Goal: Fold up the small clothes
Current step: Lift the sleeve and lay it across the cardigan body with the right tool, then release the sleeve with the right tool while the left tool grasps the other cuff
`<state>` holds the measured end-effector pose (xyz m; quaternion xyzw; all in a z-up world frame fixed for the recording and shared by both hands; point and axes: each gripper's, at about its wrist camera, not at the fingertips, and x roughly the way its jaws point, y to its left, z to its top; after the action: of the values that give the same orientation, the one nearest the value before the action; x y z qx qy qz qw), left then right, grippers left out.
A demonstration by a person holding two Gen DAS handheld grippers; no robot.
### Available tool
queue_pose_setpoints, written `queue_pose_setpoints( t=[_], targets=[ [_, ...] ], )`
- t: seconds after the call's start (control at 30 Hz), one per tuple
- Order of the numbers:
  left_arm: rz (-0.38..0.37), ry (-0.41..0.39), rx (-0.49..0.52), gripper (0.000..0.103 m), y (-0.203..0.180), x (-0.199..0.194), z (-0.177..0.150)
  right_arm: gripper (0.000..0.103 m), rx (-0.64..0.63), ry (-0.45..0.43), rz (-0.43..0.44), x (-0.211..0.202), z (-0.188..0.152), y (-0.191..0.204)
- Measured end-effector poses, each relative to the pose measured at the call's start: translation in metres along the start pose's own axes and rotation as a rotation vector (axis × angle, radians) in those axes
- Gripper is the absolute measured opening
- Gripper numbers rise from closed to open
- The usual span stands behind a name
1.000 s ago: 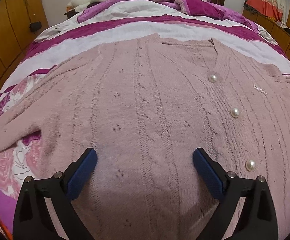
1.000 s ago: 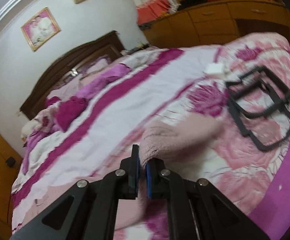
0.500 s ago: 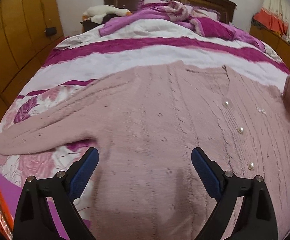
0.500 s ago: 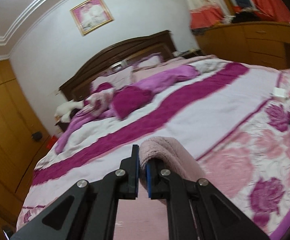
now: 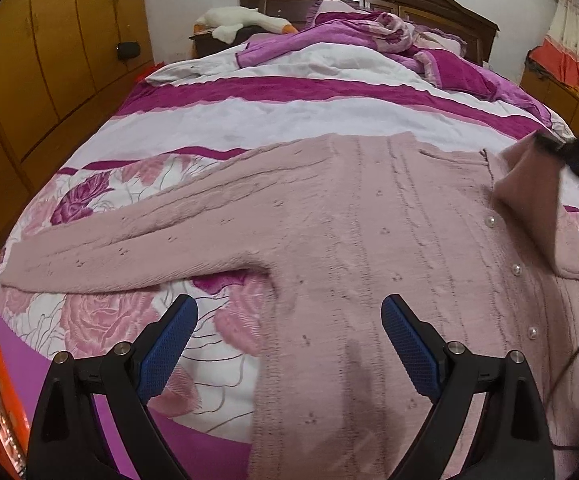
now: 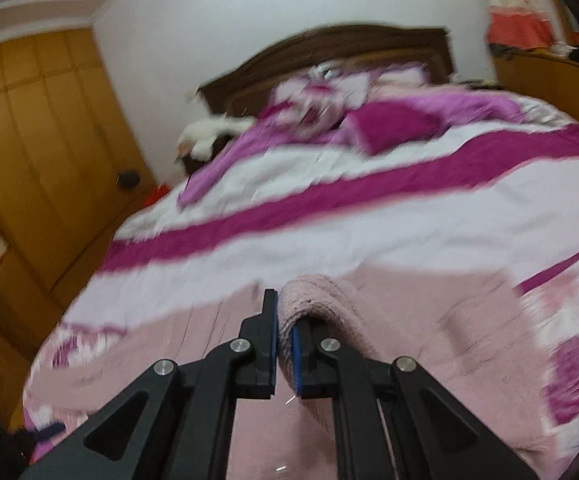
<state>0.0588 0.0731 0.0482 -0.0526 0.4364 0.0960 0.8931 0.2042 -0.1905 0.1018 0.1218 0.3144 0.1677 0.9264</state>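
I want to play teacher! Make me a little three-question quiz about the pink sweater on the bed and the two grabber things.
1. True or false: the left gripper has its jaws open and holds nothing.
2. What does the right gripper pinch? A) the sweater's sleeve B) the white plush toy C) a pillow
3. Fill in: the pink sweater closes with round, pearl-like ____.

Key: 1 true; 2 A; 3 buttons
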Motion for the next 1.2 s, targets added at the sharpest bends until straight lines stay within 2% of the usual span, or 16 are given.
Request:
queue_pose_setpoints(
  t=[0.13, 0.2, 0.27, 0.3, 0.47, 0.63, 0.77, 0.87, 0.97, 1.1, 1.2],
  targets=[
    [-0.001, 0.005, -0.005, 0.075, 0.006, 0.003, -0.001, 0.007, -0.051, 0.128, 0.036, 0.039, -0.042, 0.021],
    [-0.003, 0.005, -0.005, 0.075, 0.006, 0.004, 0.0, 0.015, -0.05, 0.222, 0.06, 0.059, -0.059, 0.027],
    [-0.002, 0.002, -0.001, 0.075, 0.006, 0.003, 0.001, 0.033, -0.028, 0.299, 0.078, 0.072, -0.072, 0.029],
    [-0.003, -0.002, 0.003, 0.075, 0.005, 0.003, 0.002, 0.035, -0.014, 0.315, 0.09, 0.076, -0.072, 0.026],
    [-0.023, -0.027, 0.033, 0.075, -0.006, -0.004, 0.01, 0.056, 0.006, 0.326, 0.124, 0.055, -0.067, 0.022],
    [-0.055, -0.054, 0.092, 0.075, -0.03, -0.014, 0.024, 0.058, -0.03, 0.329, 0.12, 0.016, -0.061, 0.012],
    [-0.084, -0.083, 0.166, 0.075, -0.058, -0.022, 0.036, 0.058, -0.006, 0.308, 0.108, -0.012, -0.052, -0.011],
    [-0.108, -0.104, 0.22, 0.075, -0.082, -0.026, 0.045, 0.059, 0.046, 0.26, 0.05, -0.028, -0.045, -0.038],
    [-0.143, -0.112, 0.269, 0.075, -0.109, -0.025, 0.051, 0.059, 0.095, 0.209, -0.058, -0.034, -0.039, -0.066],
    [-0.189, -0.1, 0.328, 0.075, -0.141, -0.016, 0.053, 0.059, 0.16, 0.183, -0.161, -0.036, -0.04, -0.1],
    [-0.208, -0.058, 0.374, 0.075, -0.164, 0.002, 0.055, 0.059, 0.185, 0.177, -0.214, -0.032, -0.046, -0.116]
  ],
)
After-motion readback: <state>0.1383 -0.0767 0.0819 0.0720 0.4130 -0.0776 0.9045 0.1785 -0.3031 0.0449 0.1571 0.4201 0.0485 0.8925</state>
